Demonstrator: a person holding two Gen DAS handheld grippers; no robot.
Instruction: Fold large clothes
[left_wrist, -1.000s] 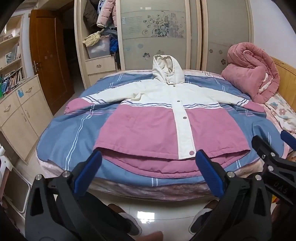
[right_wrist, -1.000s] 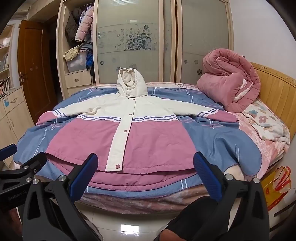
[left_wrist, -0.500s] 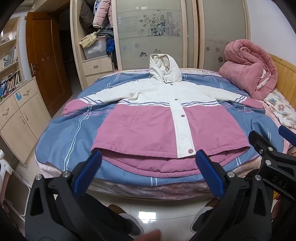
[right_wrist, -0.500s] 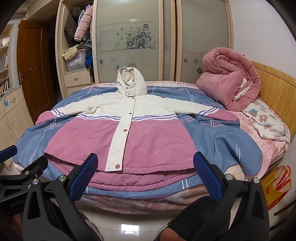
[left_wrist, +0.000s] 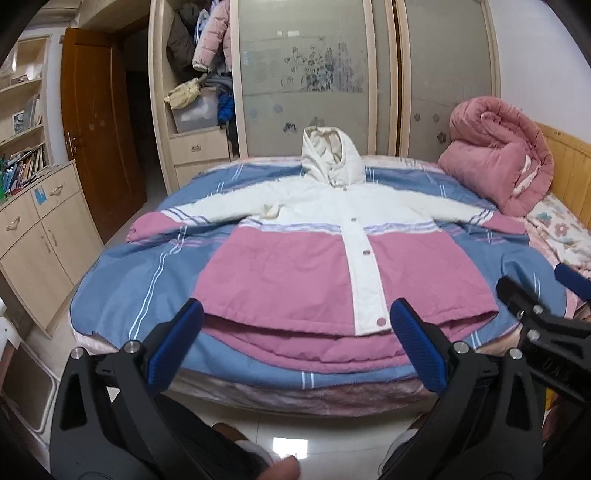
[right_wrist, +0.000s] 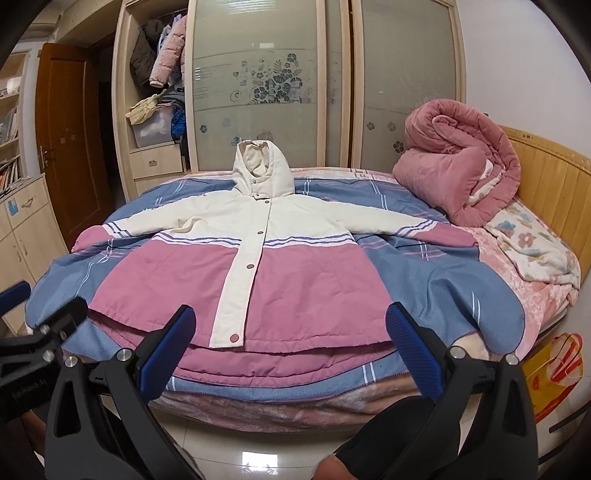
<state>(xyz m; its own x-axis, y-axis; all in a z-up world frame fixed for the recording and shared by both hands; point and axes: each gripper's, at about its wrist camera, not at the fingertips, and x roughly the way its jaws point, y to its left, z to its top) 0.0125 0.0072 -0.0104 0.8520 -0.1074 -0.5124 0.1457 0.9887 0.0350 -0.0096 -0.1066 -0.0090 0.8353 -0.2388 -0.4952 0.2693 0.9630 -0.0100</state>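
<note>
Pink-and-cream hooded jacket (right_wrist: 258, 273) spread flat, front up, on a blue striped bedspread (right_wrist: 443, 280), sleeves out to each side. Long axis running straight away from both tools: hem nearest, hood farthest. Left gripper (left_wrist: 295, 347) and right gripper (right_wrist: 288, 347) both spread wide and empty, short of the hem. Left nearer the left sleeve, right nearer the right.

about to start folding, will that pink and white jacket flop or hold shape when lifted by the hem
The jacket looks padded and quilted, so it will likely sag in thick, soft folds rather than drape thinly. Spread sleeves would probably trail. Its smooth shell may slip on the blue blanket.
</note>
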